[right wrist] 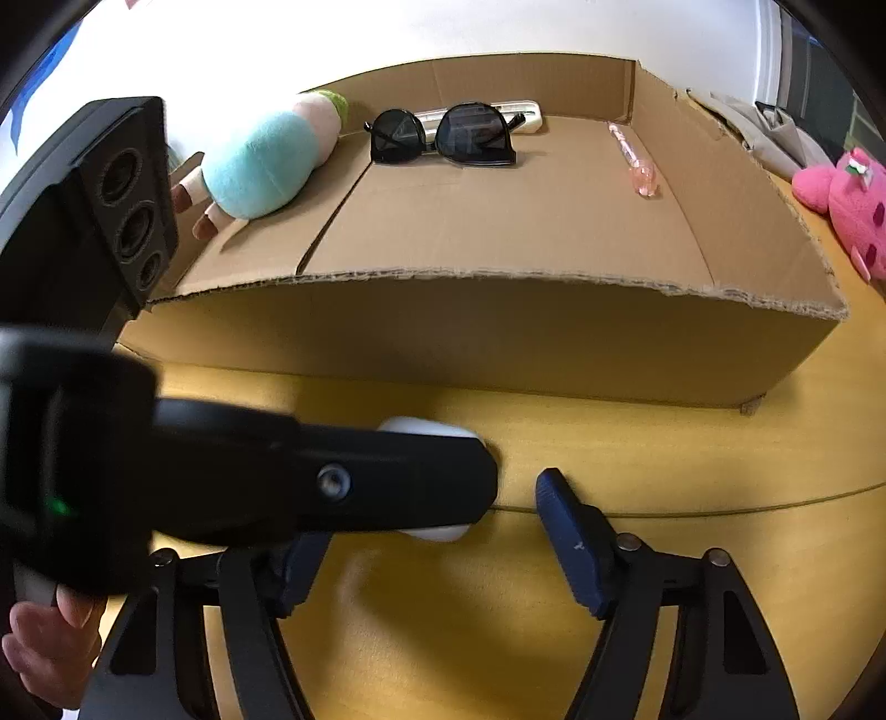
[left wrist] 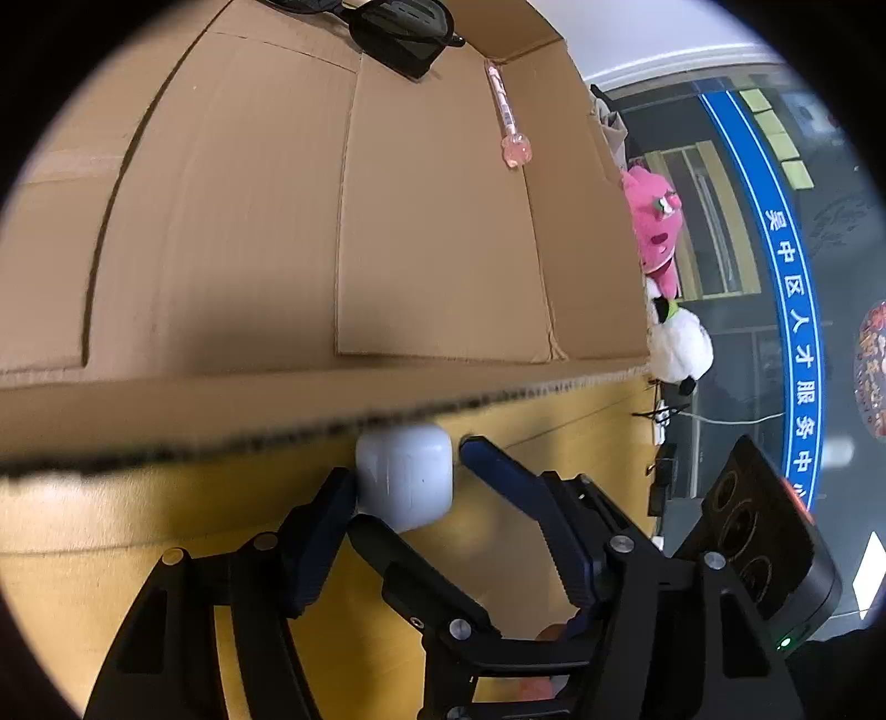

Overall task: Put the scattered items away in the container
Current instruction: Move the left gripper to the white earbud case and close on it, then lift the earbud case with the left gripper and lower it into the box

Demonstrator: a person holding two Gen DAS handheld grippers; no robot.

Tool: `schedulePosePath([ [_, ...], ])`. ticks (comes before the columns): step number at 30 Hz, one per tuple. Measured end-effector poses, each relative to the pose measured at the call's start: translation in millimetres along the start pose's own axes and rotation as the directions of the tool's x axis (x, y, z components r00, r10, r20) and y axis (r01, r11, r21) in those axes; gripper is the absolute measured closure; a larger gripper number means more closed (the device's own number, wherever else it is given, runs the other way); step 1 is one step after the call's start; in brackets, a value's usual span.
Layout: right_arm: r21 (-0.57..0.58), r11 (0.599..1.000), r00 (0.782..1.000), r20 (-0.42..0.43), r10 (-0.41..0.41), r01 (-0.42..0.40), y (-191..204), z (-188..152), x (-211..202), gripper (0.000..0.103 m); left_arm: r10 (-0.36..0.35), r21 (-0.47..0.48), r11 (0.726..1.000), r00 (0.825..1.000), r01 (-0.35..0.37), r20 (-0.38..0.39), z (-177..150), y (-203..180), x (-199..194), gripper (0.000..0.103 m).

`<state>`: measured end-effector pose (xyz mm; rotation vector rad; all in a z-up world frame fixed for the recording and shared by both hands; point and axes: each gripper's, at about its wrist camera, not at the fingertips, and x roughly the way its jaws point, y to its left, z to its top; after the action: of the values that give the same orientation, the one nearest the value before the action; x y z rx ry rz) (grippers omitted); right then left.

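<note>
Left wrist view, left to right: yellow table (left wrist: 111, 509) at 8 o'clock, bare. The cardboard box (left wrist: 443, 221) fills the upper half, its torn near edge running across the middle. At centre, the white earbud case (left wrist: 404, 498) stands on the table against the box's outer wall, outside it. The left gripper (left wrist: 407, 465) straddles the case with its jaws apart. The 9 o'clock pad touches the case's side and the 3 o'clock pad sits just beside it with a thin gap, so no clamp. Inside the box, black sunglasses (left wrist: 404, 33) lie at 12 o'clock against the far wall. A pink pen (left wrist: 506, 111) lies at 1 o'clock near the right wall. Beyond the box at 3 o'clock there is a pink plush (left wrist: 656, 232), with a white plush (left wrist: 681, 343) below it. Right wrist view, left to right: a hand (right wrist: 44, 648) at 8 o'clock grips the left gripper's black body, which reaches in from 9 o'clock. Its finger covers most of the case, and only white slivers show above and below it. A blue plush toy (right wrist: 260, 166) lies at 11 o'clock in the box's left end. The sunglasses are at 12 o'clock, in front of a long white object (right wrist: 526, 113) I cannot identify, and the pen is at 1 o'clock. The right gripper (right wrist: 437, 520) is over the table with its jaws spread. Its 4 o'clock pad is clear of the case. Its 7 o'clock pad is mostly hidden behind the left gripper, so I cannot tell whether it touches anything. The pink plush sits on the table at 2 o'clock, outside the box.
</note>
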<state>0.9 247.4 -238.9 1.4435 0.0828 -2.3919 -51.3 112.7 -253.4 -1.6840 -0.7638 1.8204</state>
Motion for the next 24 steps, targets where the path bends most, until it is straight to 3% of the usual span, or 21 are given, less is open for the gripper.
schedulePosePath([
  [3,-0.014,1.000,1.000,0.003,0.025,-0.025,2,3,1,0.045,0.010,0.011,1.000,1.000,-0.010,-0.003,5,-1,2,0.040],
  [5,-0.028,1.000,1.000,-0.002,0.011,-0.011,6,3,1,0.046,0.031,0.030,0.999,0.999,-0.031,-0.010,5,-3,2,0.044],
  [7,-0.014,1.000,1.000,-0.007,0.014,-0.014,4,3,1,0.047,0.060,0.038,0.998,0.998,-0.059,-0.014,4,-3,3,0.058],
  [10,0.000,1.000,1.000,-0.019,0.013,-0.013,4,4,0,0.048,0.080,0.025,0.997,0.997,-0.079,-0.018,3,2,2,0.071],
  [16,-0.024,0.999,0.999,-0.024,0.021,-0.021,7,1,-12,0.048,0.080,0.042,0.996,0.997,-0.079,-0.022,-7,-3,-4,0.072],
  [18,-0.023,0.999,1.000,-0.012,0.026,-0.027,6,1,-20,0.048,0.064,0.038,0.997,0.998,-0.064,-0.007,-9,-7,-11,0.076],
  [24,-0.062,0.998,0.997,0.066,0.032,-0.027,14,19,-60,0.048,0.047,0.083,0.995,0.996,-0.053,0.073,-6,-39,-47,0.076],
])
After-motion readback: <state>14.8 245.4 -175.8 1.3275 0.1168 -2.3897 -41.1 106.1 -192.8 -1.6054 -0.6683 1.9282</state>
